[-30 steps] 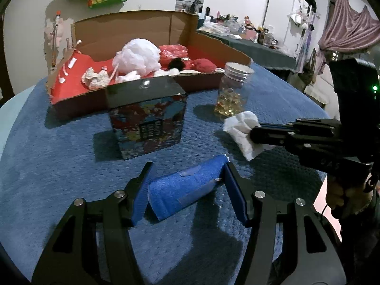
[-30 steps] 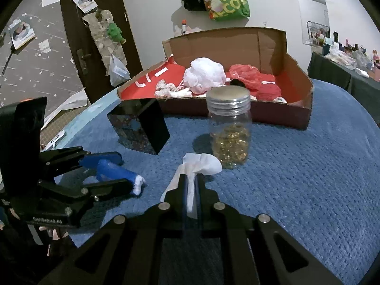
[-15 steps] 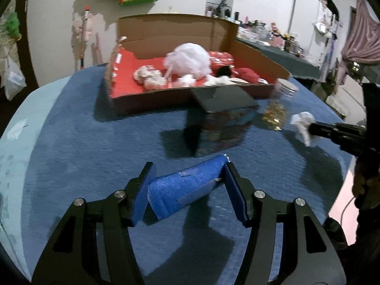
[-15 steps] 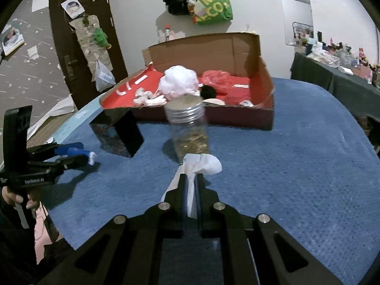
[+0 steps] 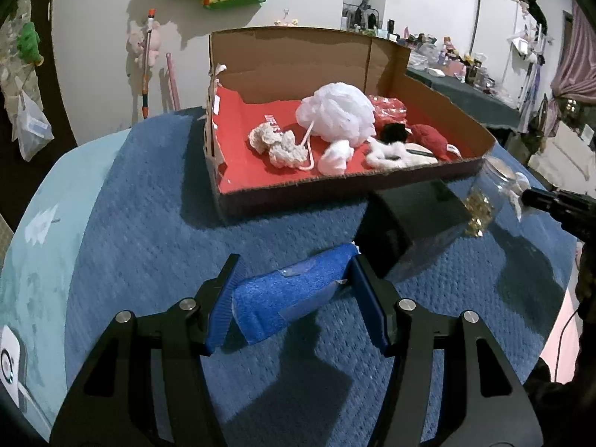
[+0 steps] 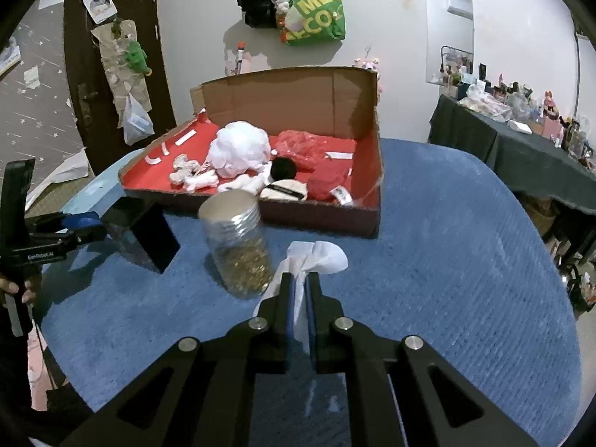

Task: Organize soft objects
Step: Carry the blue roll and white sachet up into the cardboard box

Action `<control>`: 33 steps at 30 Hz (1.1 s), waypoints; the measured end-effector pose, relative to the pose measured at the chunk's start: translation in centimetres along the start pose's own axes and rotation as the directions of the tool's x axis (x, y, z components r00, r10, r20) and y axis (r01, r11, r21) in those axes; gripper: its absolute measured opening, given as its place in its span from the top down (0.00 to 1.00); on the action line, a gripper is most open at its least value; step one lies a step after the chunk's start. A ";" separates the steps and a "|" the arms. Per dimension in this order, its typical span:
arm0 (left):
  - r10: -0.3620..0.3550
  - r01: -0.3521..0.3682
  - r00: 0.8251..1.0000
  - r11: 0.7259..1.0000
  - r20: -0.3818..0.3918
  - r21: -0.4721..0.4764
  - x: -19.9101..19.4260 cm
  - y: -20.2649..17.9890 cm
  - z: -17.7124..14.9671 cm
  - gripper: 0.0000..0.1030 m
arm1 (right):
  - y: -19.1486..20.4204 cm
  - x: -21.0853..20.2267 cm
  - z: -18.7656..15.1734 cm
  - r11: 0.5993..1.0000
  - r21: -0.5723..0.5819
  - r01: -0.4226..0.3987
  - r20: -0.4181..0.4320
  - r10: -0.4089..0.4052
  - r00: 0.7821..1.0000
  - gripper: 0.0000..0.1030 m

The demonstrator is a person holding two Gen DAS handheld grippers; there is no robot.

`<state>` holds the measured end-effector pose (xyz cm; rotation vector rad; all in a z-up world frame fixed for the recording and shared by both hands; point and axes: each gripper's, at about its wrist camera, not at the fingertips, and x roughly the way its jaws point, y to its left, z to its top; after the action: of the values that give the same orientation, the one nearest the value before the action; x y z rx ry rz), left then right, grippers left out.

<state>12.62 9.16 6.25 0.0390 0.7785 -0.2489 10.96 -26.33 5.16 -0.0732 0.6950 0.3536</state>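
My left gripper (image 5: 296, 294) is shut on a rolled blue towel (image 5: 290, 294) and holds it above the blue table cover, in front of the cardboard box (image 5: 298, 56). My right gripper (image 6: 301, 288) is shut on a crumpled white tissue (image 6: 316, 257), held above the table, short of the box (image 6: 298, 93). The box has a red lining and holds a white mesh pouf (image 5: 335, 115), cream knitted pieces (image 5: 275, 145), red cloths (image 5: 428, 138) and a black item (image 5: 395, 132). The right gripper shows at the far right of the left wrist view (image 5: 529, 197).
A dark patterned box (image 5: 409, 223) and a glass jar of gold bits (image 6: 238, 246) stand on the table between the grippers and the cardboard box. The table edge drops off on the left (image 5: 29, 223). A cluttered side table (image 6: 521, 138) stands at the right.
Both grippers have risen and drawn back with their loads. The left one has swung left, so the cardboard box now sits more to the right; the right view shifted so the jar sits left.
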 end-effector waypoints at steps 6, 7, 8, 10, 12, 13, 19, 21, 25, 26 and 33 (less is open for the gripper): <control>-0.005 0.005 1.000 1.000 0.006 0.003 0.2 0.4 1.3 0.45 | -0.5 0.5 1.6 1.000 -0.006 0.012 0.004 -0.012 1.000 0.93; -0.006 0.006 1.000 1.000 0.009 0.004 0.2 0.5 1.6 0.45 | -0.6 0.5 1.9 1.000 -0.008 0.015 0.006 -0.015 1.000 0.93; -0.006 0.006 1.000 1.000 0.011 0.004 0.2 0.6 1.9 0.45 | -0.6 0.6 2.2 1.000 -0.010 0.013 0.007 -0.013 1.000 0.93; -0.006 0.006 1.000 1.000 0.016 0.005 0.2 0.7 2.5 0.45 | -0.6 0.7 2.8 1.000 -0.015 0.014 0.013 -0.013 1.000 0.93; -0.008 0.008 1.000 1.000 0.022 0.004 0.2 0.8 3.0 0.45 | -0.6 0.8 3.4 1.000 -0.018 0.007 0.017 -0.007 1.000 0.93; -0.011 0.011 1.000 1.000 0.026 0.003 0.2 0.8 3.4 0.45 | -0.7 0.8 3.7 1.000 -0.018 0.003 0.020 -0.003 1.000 0.93; -0.028 0.027 0.998 1.000 0.048 0.009 0.3 0.5 5.7 0.45 | -0.8 1.1 5.9 1.000 -0.012 -0.027 0.041 0.028 0.999 0.93; -0.035 0.034 0.998 0.999 0.053 0.017 0.4 0.3 6.5 0.45 | -0.8 1.3 6.8 0.999 -0.014 -0.042 0.046 0.043 0.998 0.93; -0.058 0.057 0.997 0.998 0.056 0.020 1.3 0.1 8.9 0.45 | -0.6 2.7 9.5 0.996 -0.020 -0.087 0.038 0.088 0.995 0.93; -0.057 0.056 0.997 0.998 0.053 0.021 1.7 0.1 9.7 0.45 | -0.5 3.1 10.2 0.995 -0.021 -0.095 0.035 0.096 0.995 0.93; -0.036 0.036 0.999 0.999 0.000 -0.010 5.8 1.0 16.2 0.45 | -0.5 8.1 16.8 0.995 -0.021 -0.101 -0.028 0.101 0.995 0.93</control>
<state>28.00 6.88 13.63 0.0159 0.7812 -0.2794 27.22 -21.39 12.84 -0.0645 0.7225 0.4581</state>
